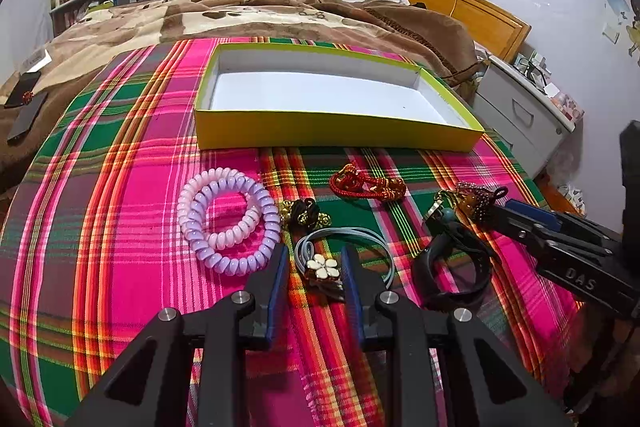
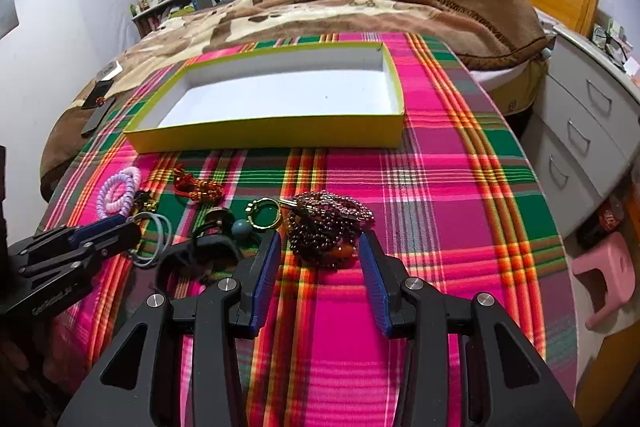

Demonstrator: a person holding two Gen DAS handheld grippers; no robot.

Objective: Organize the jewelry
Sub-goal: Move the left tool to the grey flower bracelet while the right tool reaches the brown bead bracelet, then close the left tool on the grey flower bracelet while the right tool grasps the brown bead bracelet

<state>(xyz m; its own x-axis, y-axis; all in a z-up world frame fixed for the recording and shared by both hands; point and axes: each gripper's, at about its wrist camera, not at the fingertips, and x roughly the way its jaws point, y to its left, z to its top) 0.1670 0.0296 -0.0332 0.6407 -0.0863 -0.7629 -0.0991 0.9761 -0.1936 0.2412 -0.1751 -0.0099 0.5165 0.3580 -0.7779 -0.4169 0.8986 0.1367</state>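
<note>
Straddling one white flower hair tie point(image 1: 320, 267), my left claw point(image 1: 314, 269) gapes; right claw point(image 2: 318, 253) spread around one dark-red bead bracelet point(image 2: 326, 227).

Pink stool point(image 2: 606, 277) cut off; phone point(image 1: 24, 107) blurry.

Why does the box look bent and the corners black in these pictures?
Left wrist view: the fisheye lens bows the yellow box and blacks out the corners. Right wrist view: same curving, with soft, even room light and a slightly blurred bead bracelet between the open right tool.
</note>
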